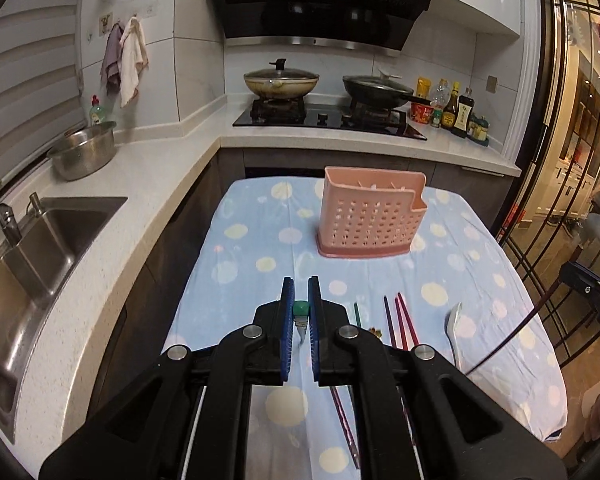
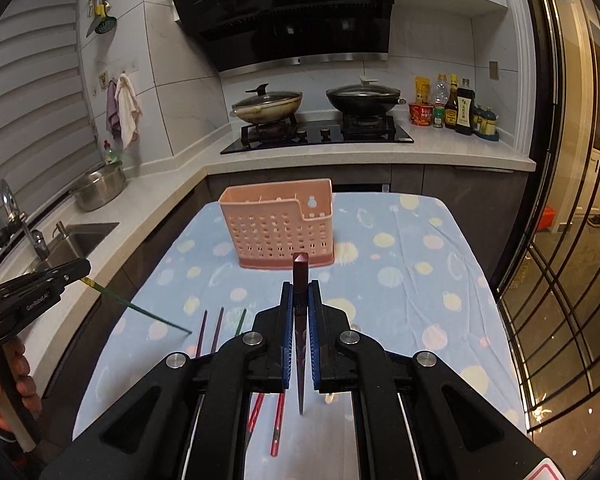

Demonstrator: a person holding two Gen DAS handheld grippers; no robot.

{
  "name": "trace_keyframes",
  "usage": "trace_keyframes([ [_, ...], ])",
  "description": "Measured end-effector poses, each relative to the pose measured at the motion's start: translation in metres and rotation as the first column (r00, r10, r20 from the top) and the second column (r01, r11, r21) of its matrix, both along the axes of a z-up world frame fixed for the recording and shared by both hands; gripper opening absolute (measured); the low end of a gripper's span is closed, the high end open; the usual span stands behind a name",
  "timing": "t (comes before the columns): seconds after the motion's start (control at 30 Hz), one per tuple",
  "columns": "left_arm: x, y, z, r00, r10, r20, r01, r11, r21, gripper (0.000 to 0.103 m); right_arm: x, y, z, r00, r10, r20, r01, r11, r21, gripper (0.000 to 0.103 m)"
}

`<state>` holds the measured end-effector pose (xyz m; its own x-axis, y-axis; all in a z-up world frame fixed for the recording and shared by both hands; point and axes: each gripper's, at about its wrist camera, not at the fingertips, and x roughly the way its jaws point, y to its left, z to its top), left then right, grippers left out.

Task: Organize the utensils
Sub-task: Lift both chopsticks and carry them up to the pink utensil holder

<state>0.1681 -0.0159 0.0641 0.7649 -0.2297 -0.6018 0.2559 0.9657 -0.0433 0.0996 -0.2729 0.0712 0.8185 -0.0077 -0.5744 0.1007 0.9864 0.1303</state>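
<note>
Green chopstick (image 1: 301,314) pinched in the left gripper (image 1: 301,292), blue pads pressed onto its capped end, its shaft trailing down toward the cloth! Further right, the right gripper (image 2: 300,294) clamps a dark red chopstick (image 2: 300,276), long axis straight along the fingers, tip aimed at the pink holder (image 2: 278,226). The holder stands far, dead ahead of the right jaws, which look nearer to it. Loose chopsticks (image 1: 398,322) and a spoon (image 1: 454,326) lie near, on the dotted tablecloth (image 2: 400,280).
</note>
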Motion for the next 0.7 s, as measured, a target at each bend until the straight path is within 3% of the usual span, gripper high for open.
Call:
trace_keyframes([
  [0.33,0.067,-0.028,0.061,0.995,-0.018,0.103,0.022,0.999,-0.043,0.007,0.073,-0.013,0.052,0.991,0.001,0.13,0.001,1.0,-0.011,0.007],
  [0.5,0.094,-0.047,0.105,0.981,-0.023,0.194,0.036,0.997,-0.067,0.007,0.112,-0.028,0.077,0.978,-0.026,0.205,0.025,1.0,0.01,0.007],
  [0.7,0.131,-0.065,0.137,0.963,-0.015,0.27,0.051,0.99,-0.128,0.007,0.159,-0.044,0.094,0.964,-0.058,0.258,0.051,0.998,0.034,0.007],
])
